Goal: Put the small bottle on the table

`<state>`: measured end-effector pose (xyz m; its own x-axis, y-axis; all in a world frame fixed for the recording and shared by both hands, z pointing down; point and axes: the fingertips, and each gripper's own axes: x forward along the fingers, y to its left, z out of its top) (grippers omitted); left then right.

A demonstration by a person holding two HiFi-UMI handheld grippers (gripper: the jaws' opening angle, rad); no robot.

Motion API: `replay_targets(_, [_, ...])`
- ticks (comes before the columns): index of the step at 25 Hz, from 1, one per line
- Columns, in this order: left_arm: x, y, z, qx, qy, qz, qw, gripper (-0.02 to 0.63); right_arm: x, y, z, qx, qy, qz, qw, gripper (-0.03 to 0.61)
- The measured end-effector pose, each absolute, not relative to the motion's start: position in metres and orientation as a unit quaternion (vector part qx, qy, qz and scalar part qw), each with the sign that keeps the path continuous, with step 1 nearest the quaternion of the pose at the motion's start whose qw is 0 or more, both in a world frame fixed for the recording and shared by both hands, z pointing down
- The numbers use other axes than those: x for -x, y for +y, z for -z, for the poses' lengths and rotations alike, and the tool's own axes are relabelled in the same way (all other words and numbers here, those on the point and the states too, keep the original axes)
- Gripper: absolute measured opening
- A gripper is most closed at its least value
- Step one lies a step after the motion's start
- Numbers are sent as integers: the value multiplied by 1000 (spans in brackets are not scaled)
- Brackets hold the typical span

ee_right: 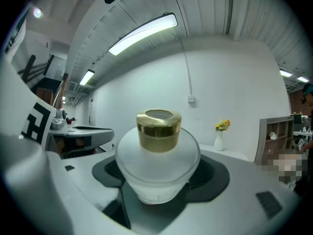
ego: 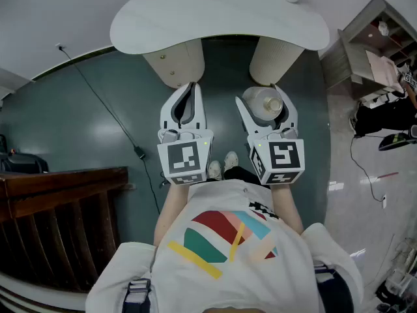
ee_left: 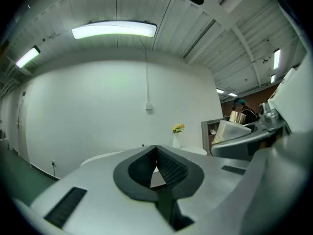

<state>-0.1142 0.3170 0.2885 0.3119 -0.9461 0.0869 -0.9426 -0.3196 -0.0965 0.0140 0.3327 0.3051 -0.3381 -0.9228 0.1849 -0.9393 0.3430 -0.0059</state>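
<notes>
The small bottle [ee_right: 157, 163] is frosted white with a gold cap [ee_right: 158, 129]. It stands upright between the dark pads of my right gripper [ee_right: 159, 176], which is shut on its body. In the head view the small bottle [ego: 262, 101] and the right gripper [ego: 265, 111] hang over the floor, just short of the white table [ego: 215, 18]. My left gripper [ego: 189, 91] is beside it on the left, also short of the table edge. Its jaws [ee_left: 156, 150] are shut with nothing between them.
The table stands on two cream pillars [ego: 176, 60]. A white vase with flowers [ee_right: 219, 137] sits on its far right part. A shelf unit [ego: 371, 44] is at the right, dark wooden furniture [ego: 58, 201] at the left, and a cable [ego: 104, 103] runs across the green floor.
</notes>
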Motion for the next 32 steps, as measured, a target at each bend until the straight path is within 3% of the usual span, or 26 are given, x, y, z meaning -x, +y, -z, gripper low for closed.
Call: replay_targets(32, [89,266,-282,798,601,42,34,17,-47,298,-326,-567,-817,-37,99,347])
